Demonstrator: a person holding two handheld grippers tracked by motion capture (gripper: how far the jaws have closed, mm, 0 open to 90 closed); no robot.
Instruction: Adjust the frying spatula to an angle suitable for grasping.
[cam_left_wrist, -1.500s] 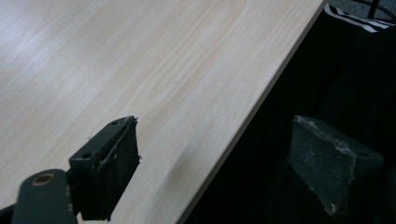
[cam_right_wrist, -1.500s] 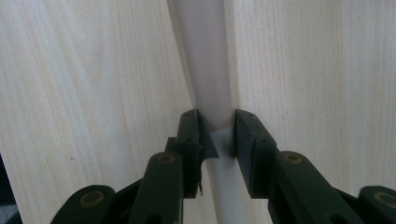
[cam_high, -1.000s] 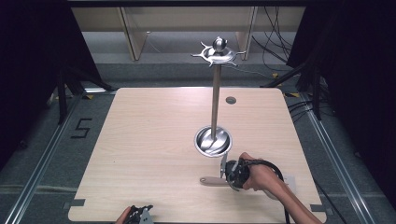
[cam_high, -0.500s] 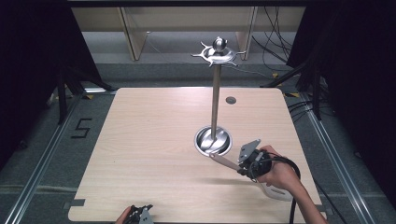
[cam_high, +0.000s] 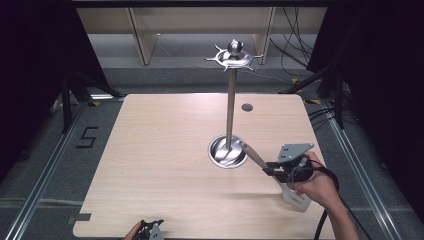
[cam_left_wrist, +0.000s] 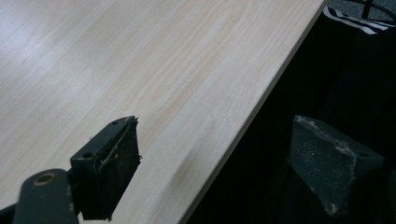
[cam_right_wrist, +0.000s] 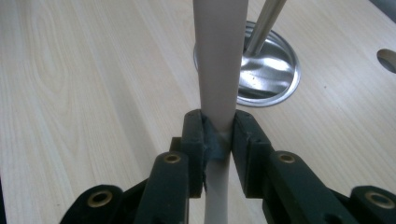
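In the high view, the right gripper (cam_high: 269, 169) is hovering over the wooden table (cam_high: 165, 150) at about four o'clock from the stand's round steel base (cam_high: 228, 151). Its jaws are clamping the beige handle (cam_high: 254, 156) of a slotted spatula, whose pale blade (cam_high: 295, 196) is hanging below the person's right hand (cam_high: 312, 182) toward five o'clock. The handle's free end is pointing to ten o'clock, reaching just beside the base's rim. The stand's steel pole (cam_high: 230, 107) is rising from the base to a hooked crown (cam_high: 233, 56) at twelve o'clock. The left gripper (cam_high: 151, 231) is sitting at the table's near edge, at seven o'clock from the base.

In the left gripper view, the left gripper (cam_left_wrist: 233, 163) is holding its jaws wide apart with nothing between them; one black pad (cam_left_wrist: 119, 165) is lying over the tabletop (cam_left_wrist: 140, 70), the other beyond the table's edge over the dark floor.

In the right gripper view, the right gripper (cam_right_wrist: 218, 137) is squeezing the spatula handle (cam_right_wrist: 219, 60) tightly between both pads, the handle running straight up toward twelve o'clock. The steel base (cam_right_wrist: 266, 77) is lying at one o'clock, behind the handle, with the pole (cam_right_wrist: 262, 25) leaning up from it.
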